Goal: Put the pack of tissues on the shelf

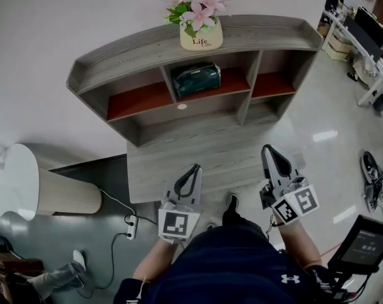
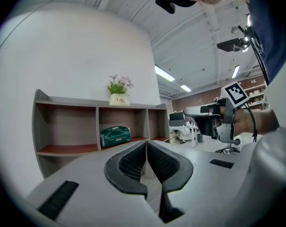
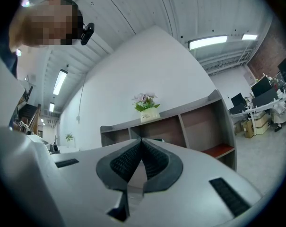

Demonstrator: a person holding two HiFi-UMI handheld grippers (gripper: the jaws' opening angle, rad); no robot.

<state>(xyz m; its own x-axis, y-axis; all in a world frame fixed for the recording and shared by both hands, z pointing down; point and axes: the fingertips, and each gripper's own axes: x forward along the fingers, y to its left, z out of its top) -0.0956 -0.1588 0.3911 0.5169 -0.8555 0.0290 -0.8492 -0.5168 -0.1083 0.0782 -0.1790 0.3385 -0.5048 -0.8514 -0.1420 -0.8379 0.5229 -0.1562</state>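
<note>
looking done: green tissue pack [image 1: 195, 79] on shelf [image 1: 140, 52], left gripper [image 1: 194, 170] and right gripper [image 1: 271, 151] closed, empty. could still knock it off reaching back.

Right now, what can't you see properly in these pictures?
- Pack of tissues: in the right gripper view the right gripper covers it almost fully. Its print is too small in every view.
- Shelf: in the head view its top board hides the upper part of each compartment.
- Screen: head view, too small and dim to read.
</note>
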